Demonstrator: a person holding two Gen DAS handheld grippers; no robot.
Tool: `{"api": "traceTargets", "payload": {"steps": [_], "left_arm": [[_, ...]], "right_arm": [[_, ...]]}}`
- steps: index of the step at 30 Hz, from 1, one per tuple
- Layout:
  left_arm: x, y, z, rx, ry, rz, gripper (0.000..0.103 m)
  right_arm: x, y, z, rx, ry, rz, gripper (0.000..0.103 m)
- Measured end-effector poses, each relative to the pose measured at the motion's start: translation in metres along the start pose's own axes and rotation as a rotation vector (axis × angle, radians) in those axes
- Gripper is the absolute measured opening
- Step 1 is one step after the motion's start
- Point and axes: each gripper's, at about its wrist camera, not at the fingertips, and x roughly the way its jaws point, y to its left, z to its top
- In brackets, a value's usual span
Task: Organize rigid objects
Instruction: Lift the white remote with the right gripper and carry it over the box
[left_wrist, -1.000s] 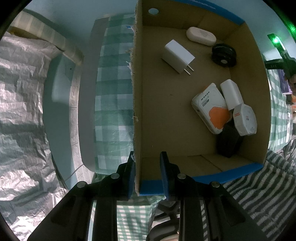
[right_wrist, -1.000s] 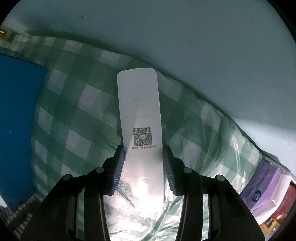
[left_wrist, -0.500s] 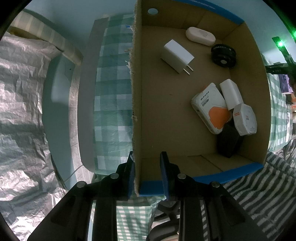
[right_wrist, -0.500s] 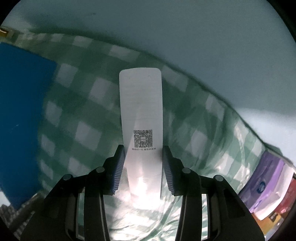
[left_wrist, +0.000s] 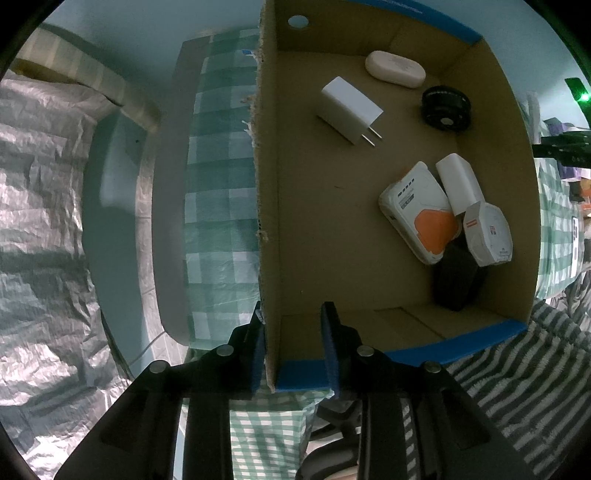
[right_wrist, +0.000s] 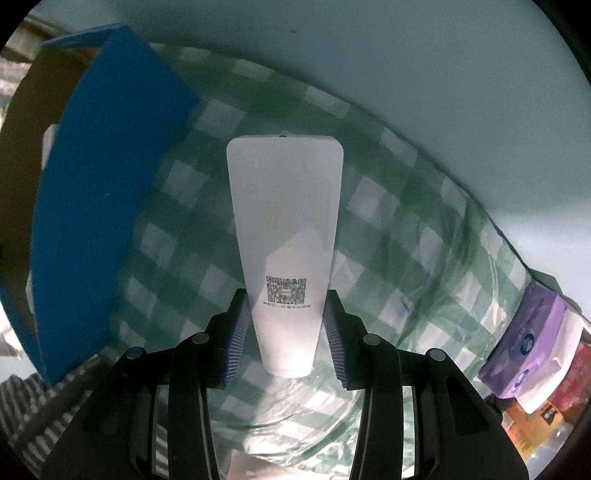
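Note:
My left gripper (left_wrist: 293, 350) straddles the left wall of a blue-edged cardboard box (left_wrist: 267, 184), with one finger outside and one inside. The box holds a white charger (left_wrist: 349, 109), a white oval case (left_wrist: 395, 68), a black round object (left_wrist: 445, 107), a white-and-orange device (left_wrist: 421, 212), white blocks (left_wrist: 460, 182) and a black item (left_wrist: 456, 278). My right gripper (right_wrist: 286, 328) is shut on a long white remote-like slab with a QR code (right_wrist: 284, 229), held above the green checked cloth (right_wrist: 406, 258). The box's blue side (right_wrist: 99, 199) is to its left.
Crinkled silver foil (left_wrist: 40, 221) covers the left. A grey striped towel (left_wrist: 517, 376) lies by the box's near corner. Purple and red packages (right_wrist: 532, 339) sit at the right edge of the cloth. A pale wall (right_wrist: 406, 55) stands behind.
My right gripper has lifted the white slab and swung it left toward the box; the blue wall now fills more of its view. The left gripper has stayed on the box wall.

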Motion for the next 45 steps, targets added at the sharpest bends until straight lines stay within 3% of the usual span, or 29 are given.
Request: {"api": "traceTargets", "payload": {"steps": [8, 20, 34, 45], "left_arm": [[0.0, 0.0, 0.0, 0.004, 0.0, -0.001, 0.028], [0.0, 0.0, 0.0, 0.004, 0.0, -0.001, 0.028], [0.001, -0.001, -0.001, 0.007, -0.002, -0.004, 0.028], [0.002, -0.002, -0.001, 0.004, -0.004, -0.004, 0.028]], "right_arm": [[-0.02, 0.011, -0.02, -0.013, -0.036, 0.015, 0.039], [-0.075, 0.034, -0.009, -0.058, -0.09, 0.046, 0.039], [-0.146, 0.12, 0.001, -0.242, -0.202, 0.132, 0.039], [-0.138, 0.184, 0.02, -0.353, -0.186, 0.183, 0.039]]}}
